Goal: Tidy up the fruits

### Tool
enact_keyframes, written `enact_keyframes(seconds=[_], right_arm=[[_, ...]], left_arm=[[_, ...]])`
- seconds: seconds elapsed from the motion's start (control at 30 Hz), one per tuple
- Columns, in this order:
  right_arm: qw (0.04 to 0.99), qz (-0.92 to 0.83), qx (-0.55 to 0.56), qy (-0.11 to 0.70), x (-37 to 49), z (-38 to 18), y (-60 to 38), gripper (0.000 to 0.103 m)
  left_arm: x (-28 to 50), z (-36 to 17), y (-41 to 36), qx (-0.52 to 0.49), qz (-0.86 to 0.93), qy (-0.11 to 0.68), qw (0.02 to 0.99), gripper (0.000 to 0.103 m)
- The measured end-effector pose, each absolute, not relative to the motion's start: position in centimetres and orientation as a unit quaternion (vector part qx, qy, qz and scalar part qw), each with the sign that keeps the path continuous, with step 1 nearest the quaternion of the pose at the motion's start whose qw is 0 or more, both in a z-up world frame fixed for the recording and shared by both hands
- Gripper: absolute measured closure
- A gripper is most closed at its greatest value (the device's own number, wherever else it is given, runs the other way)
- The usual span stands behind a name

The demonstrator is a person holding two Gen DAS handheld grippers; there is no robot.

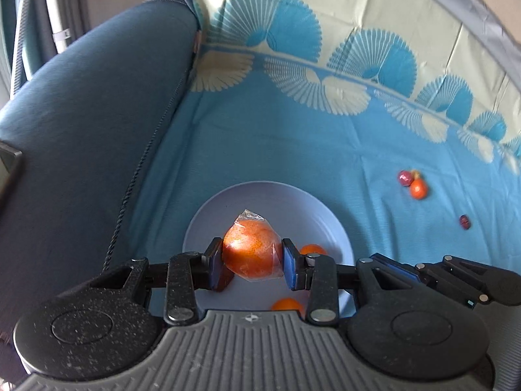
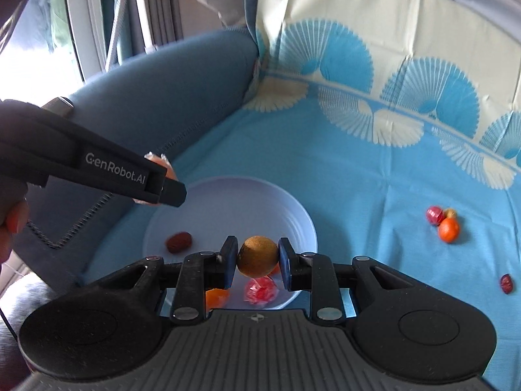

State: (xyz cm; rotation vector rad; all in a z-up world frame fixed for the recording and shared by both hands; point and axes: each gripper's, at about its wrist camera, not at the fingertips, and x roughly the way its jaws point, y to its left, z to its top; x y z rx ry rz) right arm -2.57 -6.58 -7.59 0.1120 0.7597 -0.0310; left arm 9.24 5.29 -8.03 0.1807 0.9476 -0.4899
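Left tongs (image 1: 252, 259) grip a wrapped orange (image 1: 252, 251); right tongs (image 2: 257, 260) grip a kiwi (image 2: 257, 256).

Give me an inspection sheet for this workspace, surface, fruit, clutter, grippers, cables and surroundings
Surface: blue cloth with fan pattern, creased, spread over a sofa seat.
Job's things: pale plate holding a red date, a small orange and a red wrapped piece; on the cloth, a loose orange touching a pink wrapped piece, plus another date.
Clutter: nothing seen.
Grippers: left gripper shut on a plastic-wrapped orange; right gripper shut on a brown kiwi, both over the plate.
Cables: nothing seen.
Surroundings: blue sofa arm.
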Motion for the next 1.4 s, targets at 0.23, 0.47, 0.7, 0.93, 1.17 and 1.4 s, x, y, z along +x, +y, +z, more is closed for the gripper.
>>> enact_keyframes(seconds=[0.23,0.47,0.7,0.93,1.17,1.4], right_arm=[[0.923,-0.009,0.038,0.382,-0.2,-10.2,-7.1,0.075],[0.932,0.004,0.029,0.361,0.2,-9.2,-7.2,0.021],[0.911,0.003,0.084,0.403,-4.6,-6.2,-6.5,0.004],[0.906,-0.011,0.105,0.41,-11.1,-3.2,-3.9,0.003],[0.925,-0.016,0.066,0.373,-15.1,-0.8,-1.8,0.003],[0.938,-0.019,0.049,0.342,-17.2,0.8,-1.4,0.002]], left_arm=[[11.9,-10.9,3.2,0.125,-0.239,0.46,0.846,0.06],[10.6,-8.2,4.8,0.113,-0.22,0.39,0.887,0.0],[4.6,-6.5,9.3,0.097,-0.185,0.418,0.884,0.0],[-2.6,-4.0,12.7,0.083,-0.197,0.411,0.886,0.0],[-5.8,-1.2,13.8,0.074,-0.206,0.37,0.903,0.0],[-8.3,0.5,14.4,0.078,-0.199,0.349,0.912,0.0]])
